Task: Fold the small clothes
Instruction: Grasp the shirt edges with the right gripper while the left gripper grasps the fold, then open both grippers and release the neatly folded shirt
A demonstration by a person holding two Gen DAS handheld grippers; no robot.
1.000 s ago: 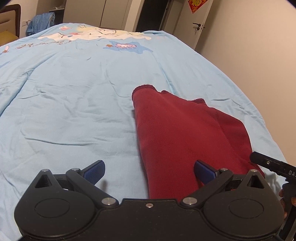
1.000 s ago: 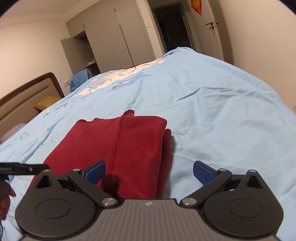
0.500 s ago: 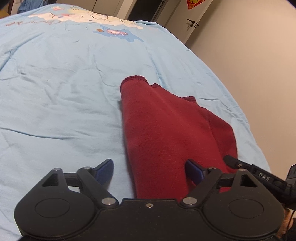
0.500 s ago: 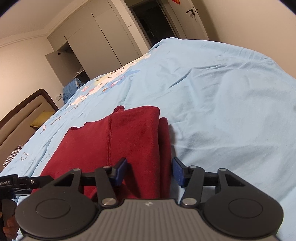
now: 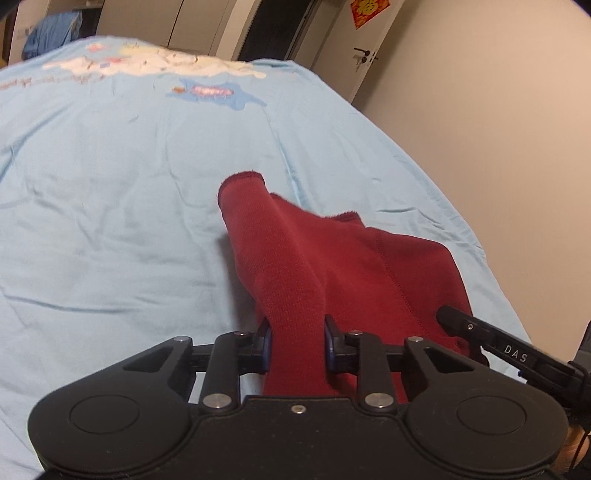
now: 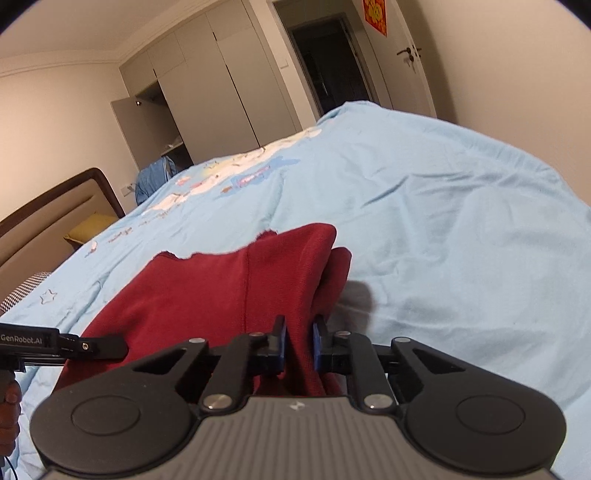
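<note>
Left gripper (image 5: 297, 345) closing, fingers (image 5: 264, 345) pinching a raised fold of the red garment (image 5: 332, 266) on the light-blue bed (image 5: 110, 221).

dark red garment (image 5: 332, 266), pale blue cartoon-print bedspread (image 5: 110, 221)

Quick count: one dark red garment (image 5: 343, 273), one bed with a light blue cover (image 5: 110, 206), two claws (left claw (image 5: 297, 343), right claw (image 6: 298, 341)). Upper right of the frame: one door (image 6: 402, 62) with one red decoration (image 6: 375, 14). One wardrobe (image 6: 207, 92), one headboard (image 6: 48, 218).
</note>
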